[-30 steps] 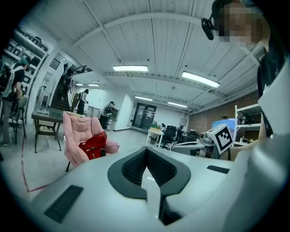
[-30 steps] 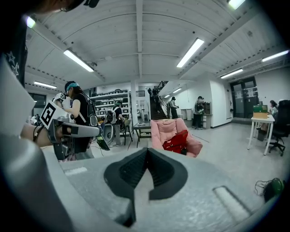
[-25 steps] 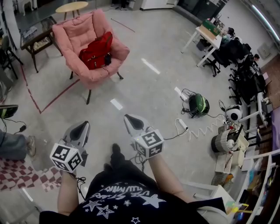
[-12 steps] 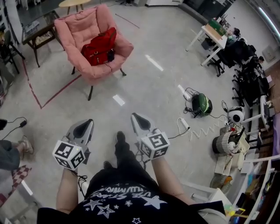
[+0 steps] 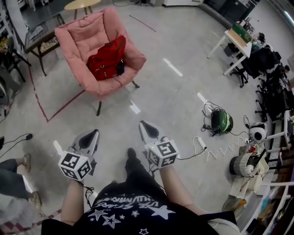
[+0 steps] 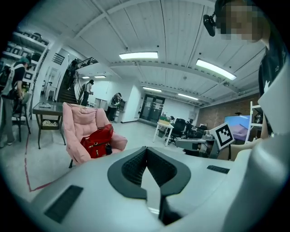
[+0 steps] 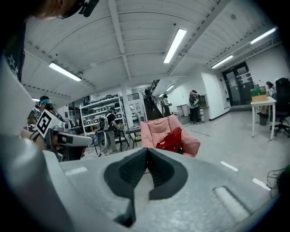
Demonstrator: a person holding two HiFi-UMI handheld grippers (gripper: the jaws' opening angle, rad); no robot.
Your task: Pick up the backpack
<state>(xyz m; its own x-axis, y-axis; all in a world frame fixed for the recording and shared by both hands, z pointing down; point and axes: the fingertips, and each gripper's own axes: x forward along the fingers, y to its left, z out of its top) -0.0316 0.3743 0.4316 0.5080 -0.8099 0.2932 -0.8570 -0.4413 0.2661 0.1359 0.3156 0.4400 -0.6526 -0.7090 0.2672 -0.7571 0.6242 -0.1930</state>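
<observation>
A red backpack point(image 5: 107, 58) leans upright on the seat of a pink armchair point(image 5: 87, 36) at the upper left of the head view. It shows small in the left gripper view point(image 6: 96, 142) and the right gripper view point(image 7: 171, 140). My left gripper point(image 5: 93, 133) and right gripper point(image 5: 144, 124) are held side by side above the floor, well short of the chair. Both are shut with nothing between their jaws. Both point toward the chair.
A dark side table point(image 5: 39, 37) stands left of the chair, a round wooden table point(image 5: 81, 4) behind it. Red tape lines point(image 5: 55, 110) mark the floor. A green helmet-like object point(image 5: 221, 122), a power strip point(image 5: 200, 142) and cables lie at right. Another person's legs point(image 5: 11, 170) are at the left edge.
I have walked toward the armchair: it and the backpack now look larger and nearer in the head view. Both grippers kept their place in front of me and stayed shut.
</observation>
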